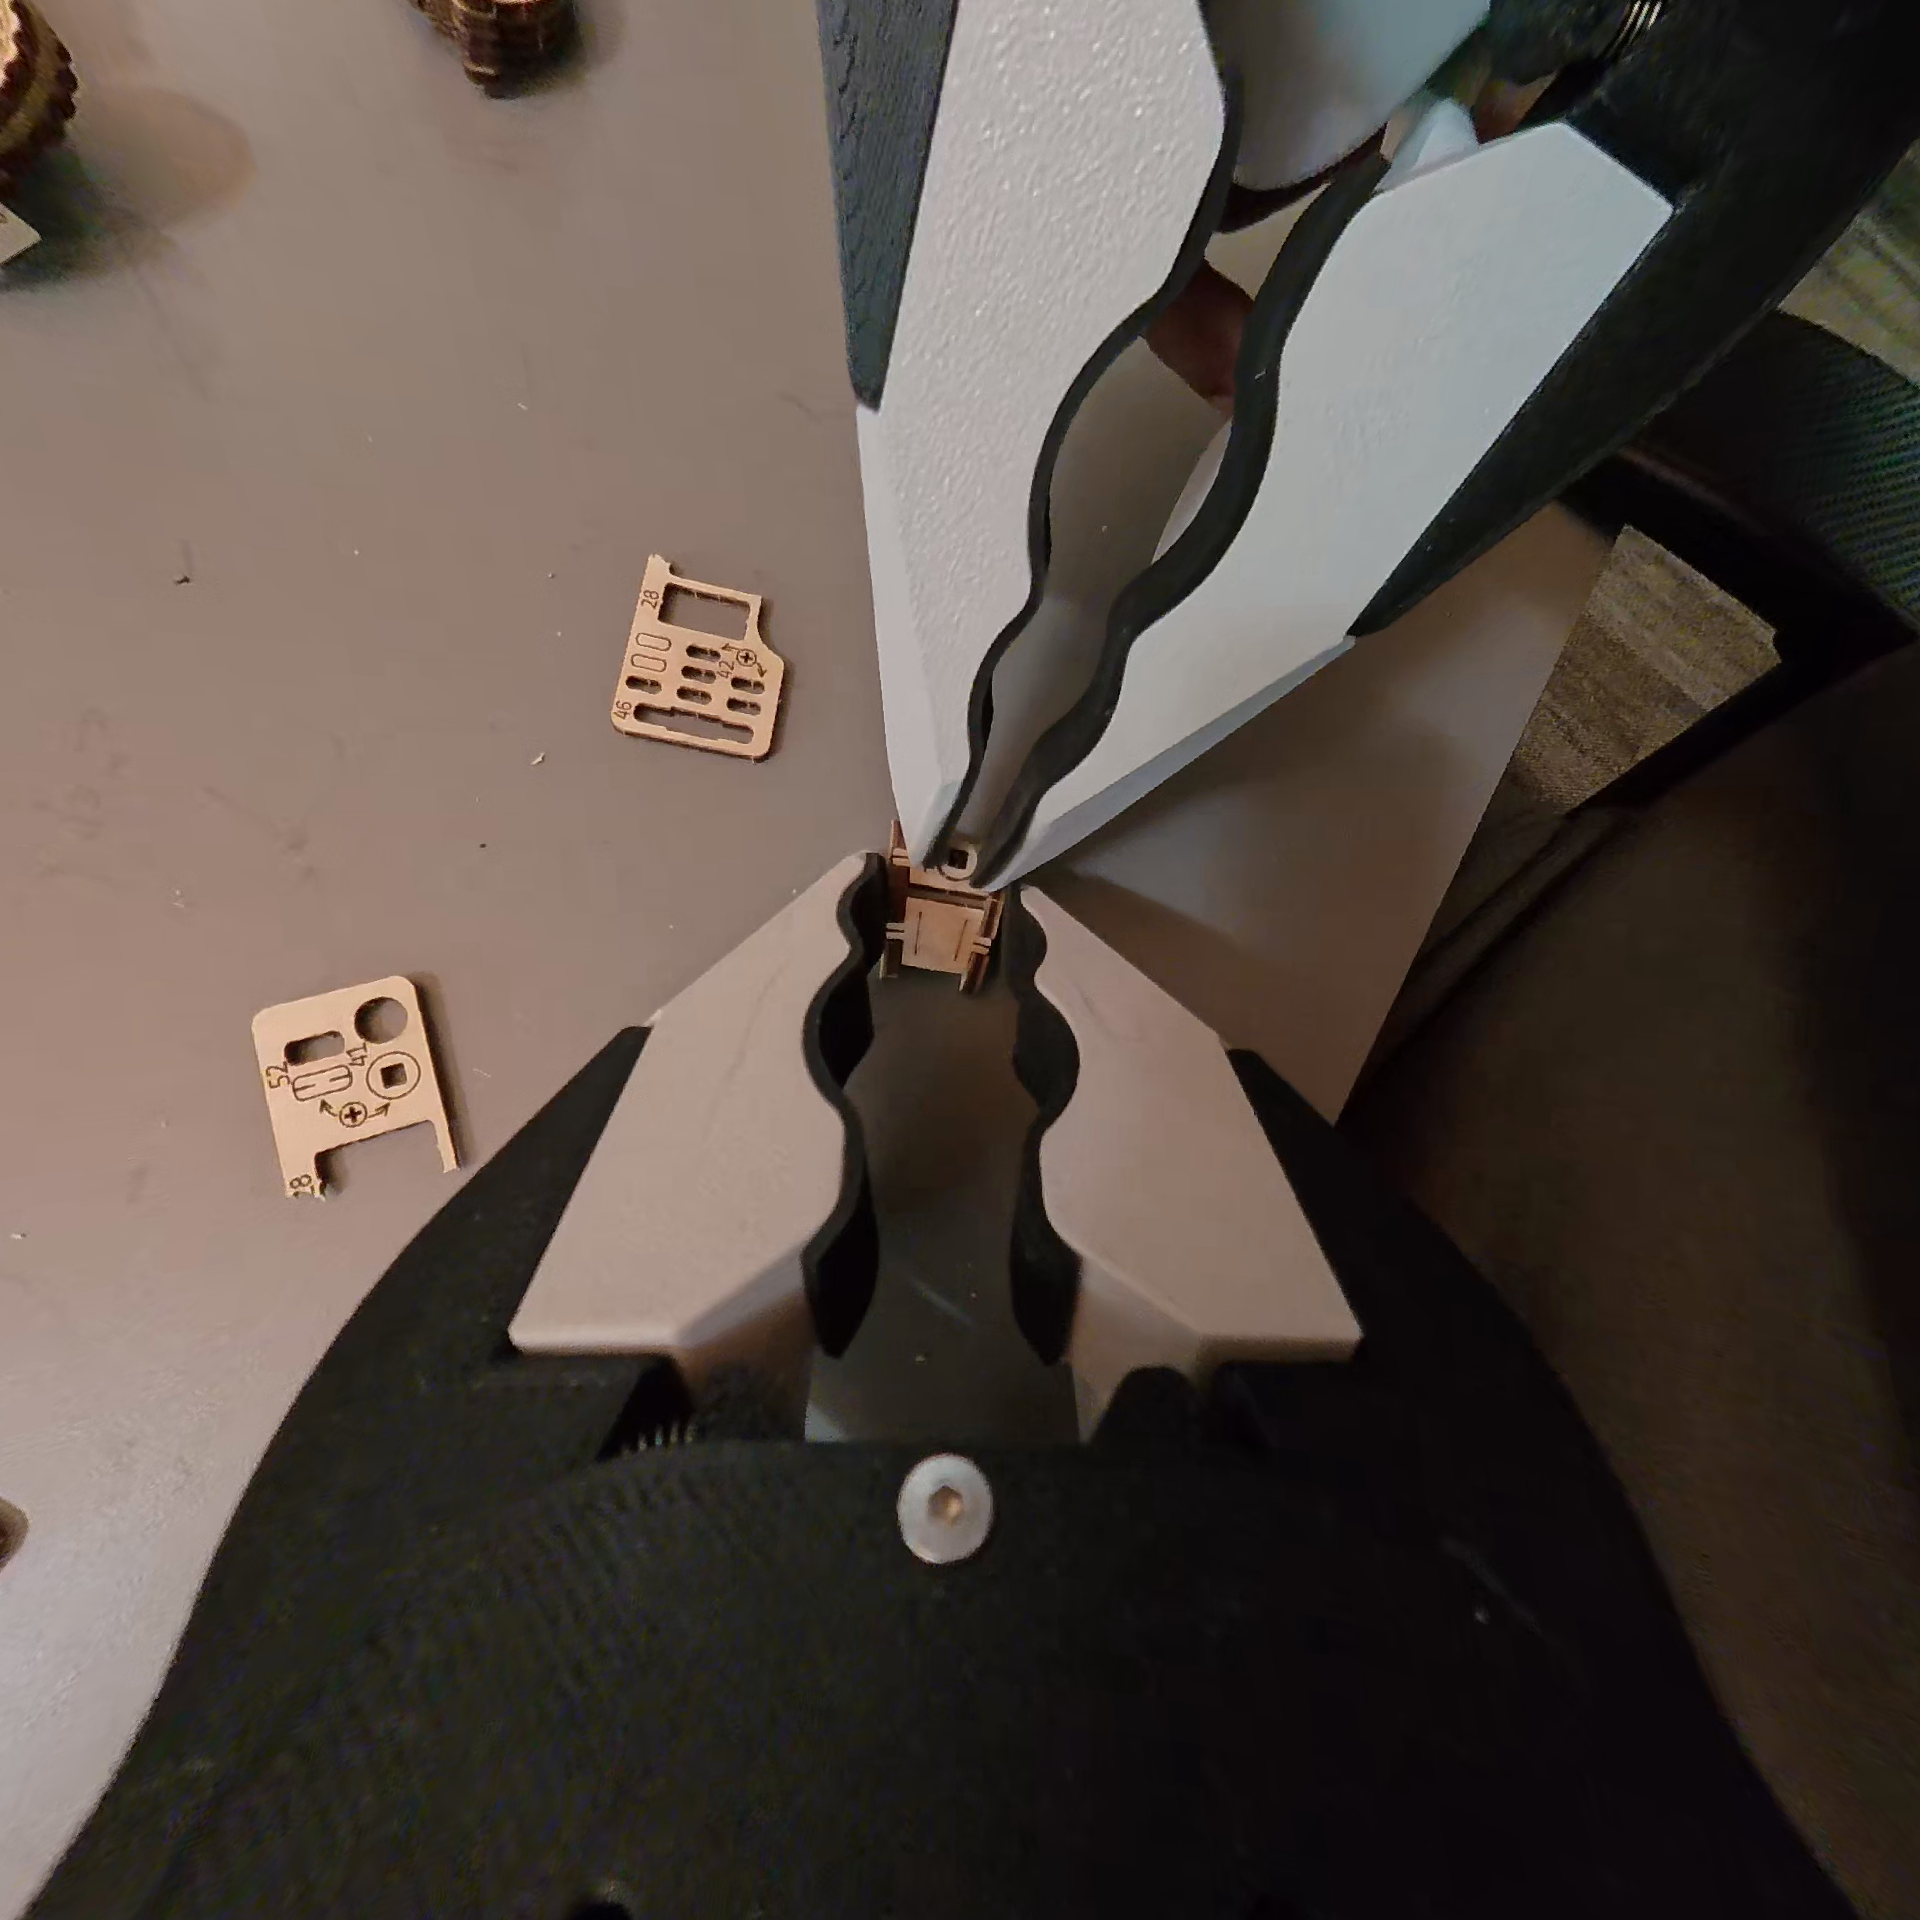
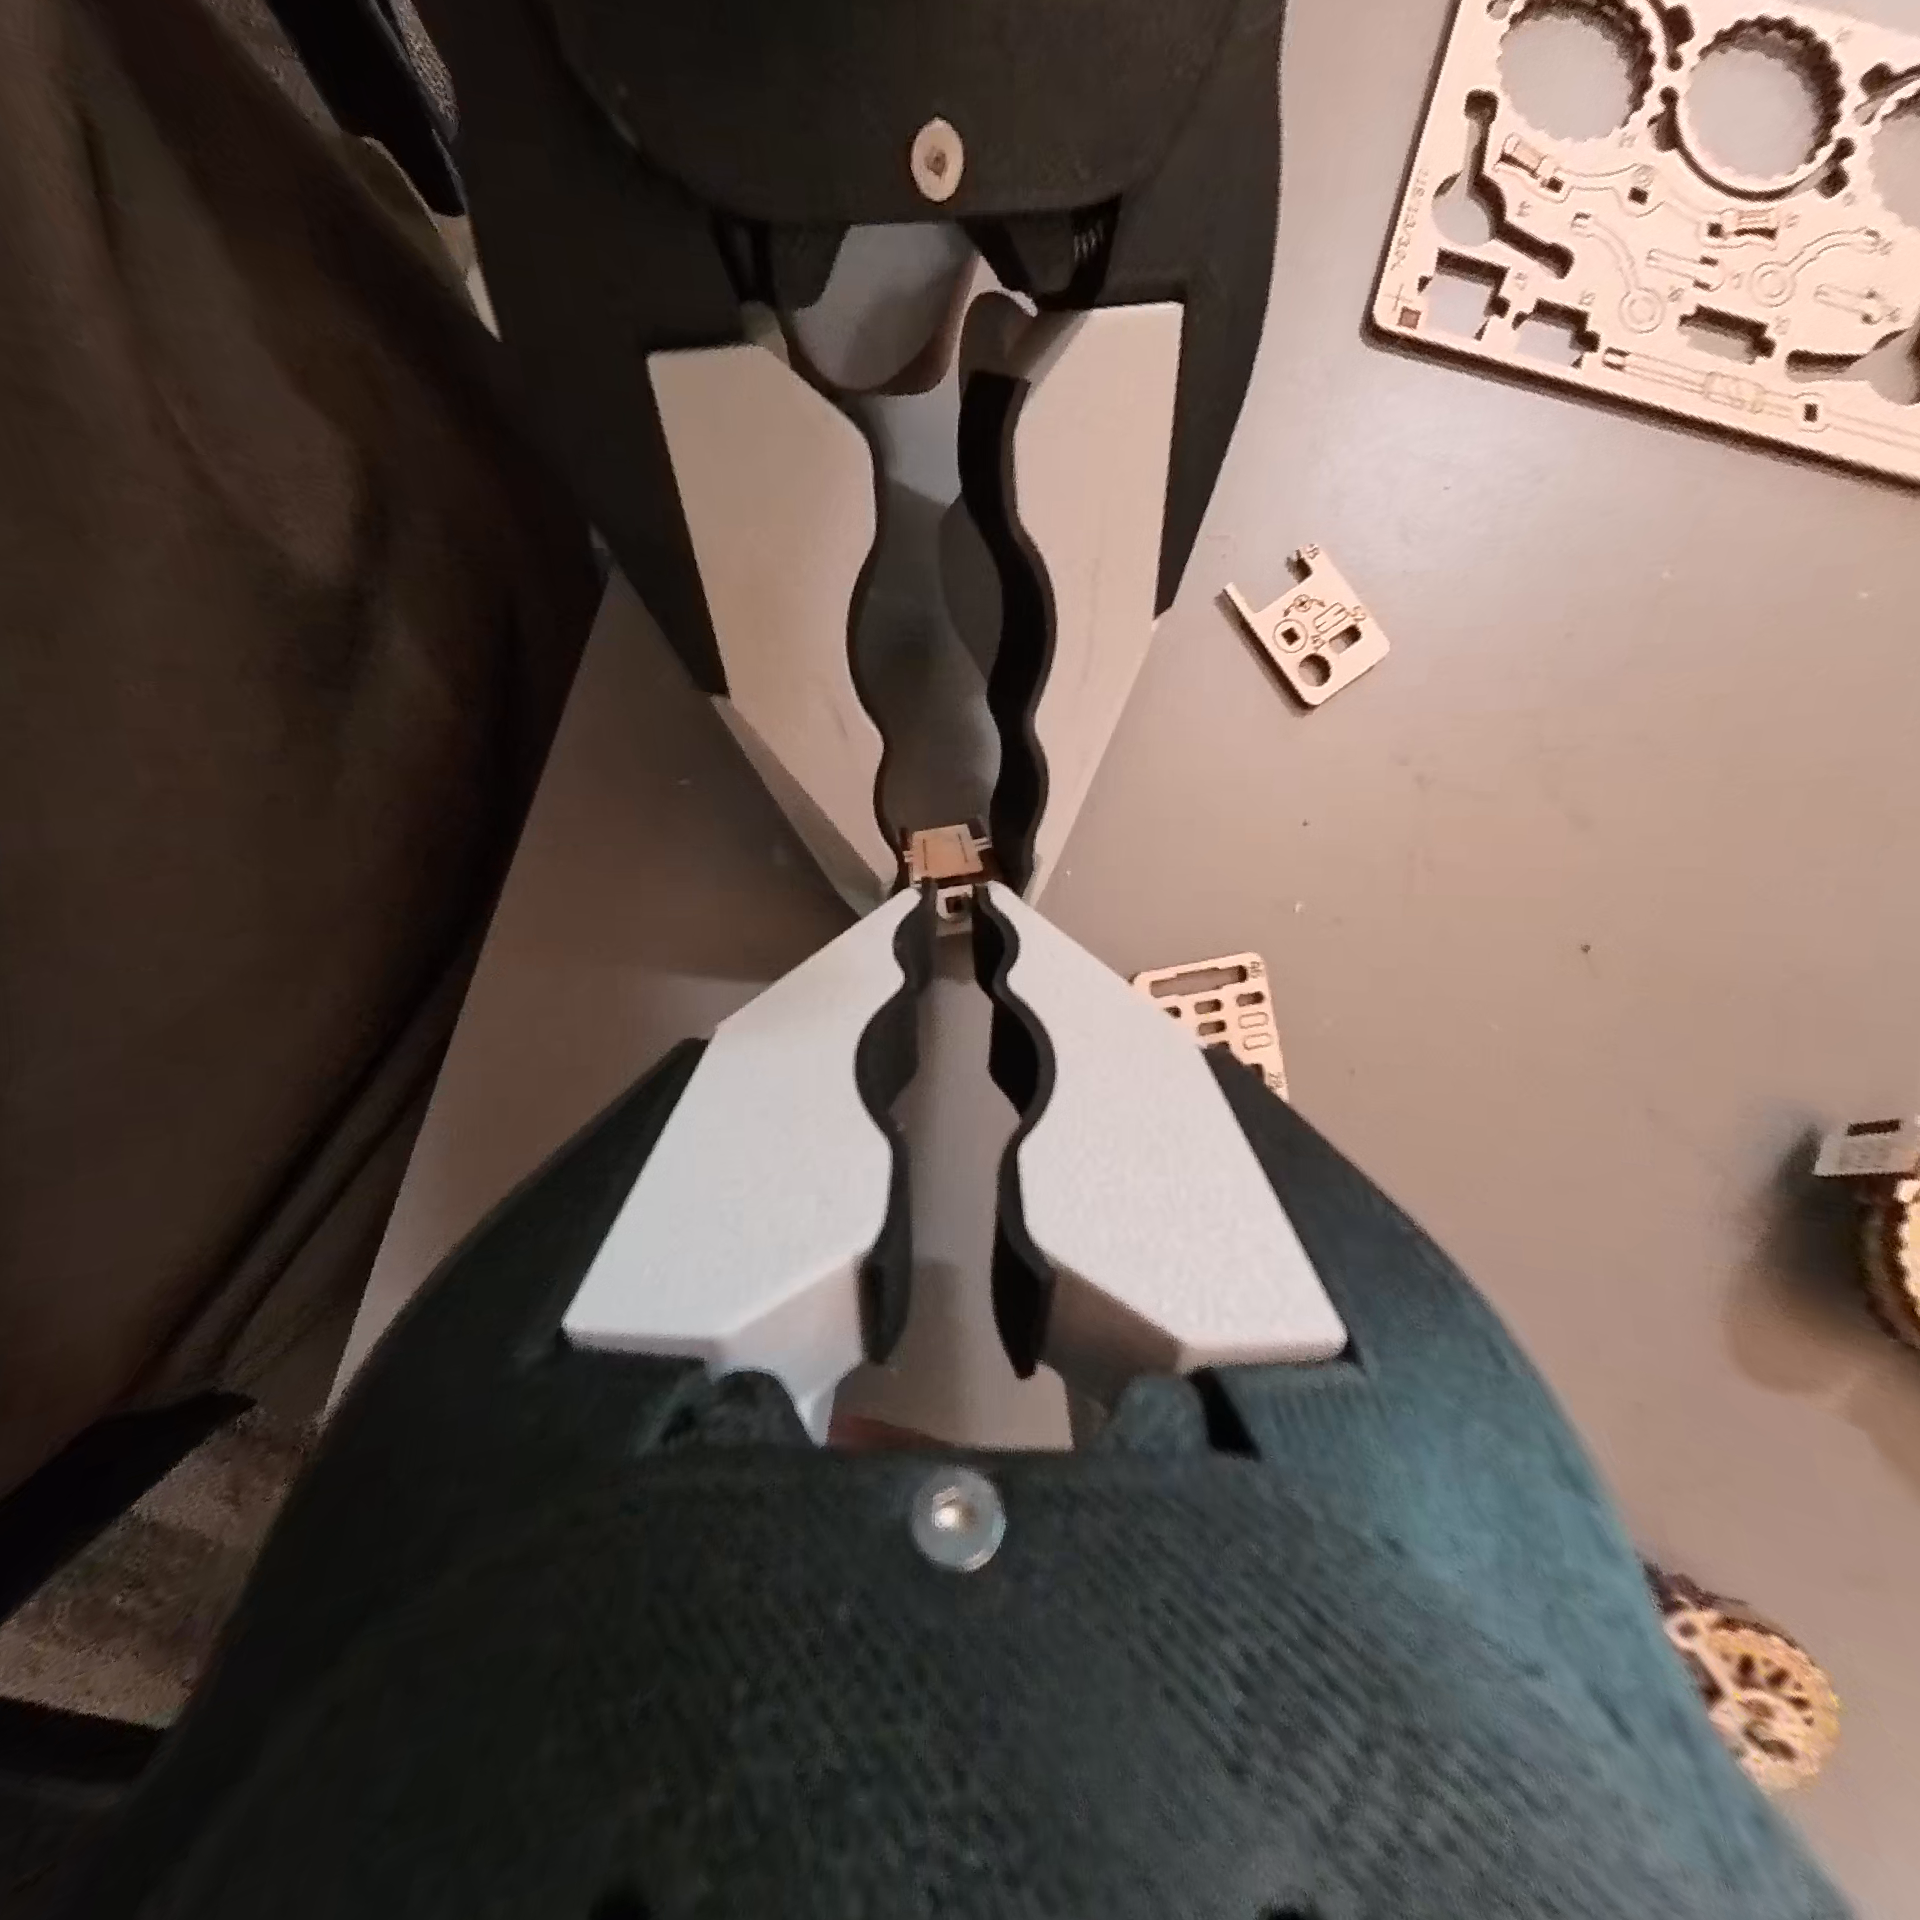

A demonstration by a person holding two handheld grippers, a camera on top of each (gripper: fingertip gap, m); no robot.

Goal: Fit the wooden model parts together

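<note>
My left gripper (image 1: 940,923) is shut on a small boxy wooden assembly (image 1: 935,943) and holds it above the grey table (image 1: 416,468). My right gripper (image 2: 952,906) is shut on a tiny wooden piece with a square hole (image 2: 954,902). It presses that piece against the end of the assembly (image 2: 943,852). The two grippers meet tip to tip. In the left wrist view the right gripper (image 1: 961,857) comes in from above. In the right wrist view the left gripper (image 2: 948,854) comes in from above. How far the piece sits in the assembly is hidden by the fingertips.
Two flat wooden parts lie on the table: a slotted plate (image 1: 694,665) (image 2: 1216,1013) and a plate with a round hole (image 1: 353,1086) (image 2: 1311,634). A punched-out wooden sheet (image 2: 1662,229) lies farther off. Wooden gear stacks (image 1: 499,31) (image 2: 1745,1694) stand at the margins. The table edge (image 1: 1455,831) borders a dark chair.
</note>
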